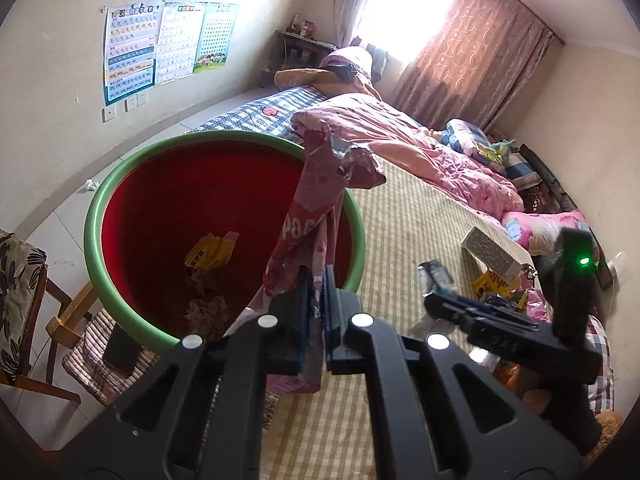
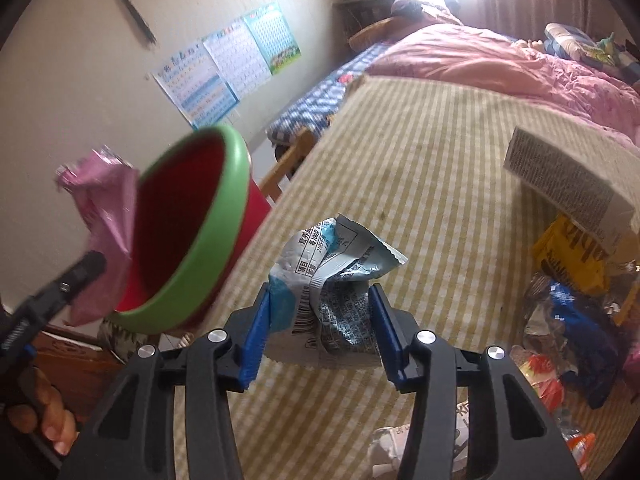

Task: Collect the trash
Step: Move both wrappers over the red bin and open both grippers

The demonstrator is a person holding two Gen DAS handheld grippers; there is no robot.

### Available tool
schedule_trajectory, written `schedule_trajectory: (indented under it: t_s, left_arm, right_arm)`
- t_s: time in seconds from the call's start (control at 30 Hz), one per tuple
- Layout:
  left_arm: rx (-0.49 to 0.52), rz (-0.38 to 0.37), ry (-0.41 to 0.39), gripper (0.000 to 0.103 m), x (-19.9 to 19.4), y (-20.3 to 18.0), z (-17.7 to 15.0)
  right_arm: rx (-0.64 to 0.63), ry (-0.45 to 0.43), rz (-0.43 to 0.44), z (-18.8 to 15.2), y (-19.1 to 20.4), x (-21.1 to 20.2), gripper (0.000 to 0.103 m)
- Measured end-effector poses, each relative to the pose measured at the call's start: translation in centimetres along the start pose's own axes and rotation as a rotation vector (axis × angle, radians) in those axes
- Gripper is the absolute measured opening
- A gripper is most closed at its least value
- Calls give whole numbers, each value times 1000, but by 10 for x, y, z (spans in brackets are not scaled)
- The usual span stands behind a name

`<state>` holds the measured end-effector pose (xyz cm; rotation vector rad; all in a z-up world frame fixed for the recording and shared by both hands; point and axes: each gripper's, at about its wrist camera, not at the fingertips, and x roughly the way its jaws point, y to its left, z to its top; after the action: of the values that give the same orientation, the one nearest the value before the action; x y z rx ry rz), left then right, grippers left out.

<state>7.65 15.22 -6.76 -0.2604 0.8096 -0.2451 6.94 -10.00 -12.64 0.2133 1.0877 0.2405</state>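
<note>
Our left gripper had its blue-padded jaws pinched narrow on a long pink crinkled foil snack wrapper, which stood up from the pads and leaned over the near rim of the round red plastic bin with a green rim. Our right gripper had its jaws at a middling spread, clamped on a crumpled pale-blue and white printed packet held above the yellow-and-white striped bed mat.

The bin already contained a yellow wrapper and some crumpled scraps. More litter lay on the mat to the right: a white printed carton, a yellow packet and a dark blue wrapper.

We judged the main risk to be the pink wrapper's release. Only its upper part hung over the opening, while the lower end trailed below the pads outside the rim, so letting go there could have dropped it down between bin and bed. The light foil might also have clung to a pad. The blue packet was bulky and loosely crushed, and could have sprung free if the grip eased.

The left gripper pointed upward and forward at the bin's near edge. The right sat lower over the mat, tilted towards the bin, well apart from it
</note>
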Motion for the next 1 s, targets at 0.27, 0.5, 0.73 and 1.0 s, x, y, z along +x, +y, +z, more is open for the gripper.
schedule_trajectory:
  t_s: [0.27,0.5,0.73,1.0]
  left_arm:
    - [7,-9,1,5,-1,4,1]
    - [-2,1,12,5,1,15,1]
    - [-1,5,12,5,-2,24,3]
    - [-16,16,7,5,-5,41,6]
  right_arm:
    - [15,-50,28,0,12,-30,47]
    - [10,-76,52,4,28,-40,47]
    - [1,-84,81,8,46,-38,48]
    - [-12,-78,107,16,63,-27,48]
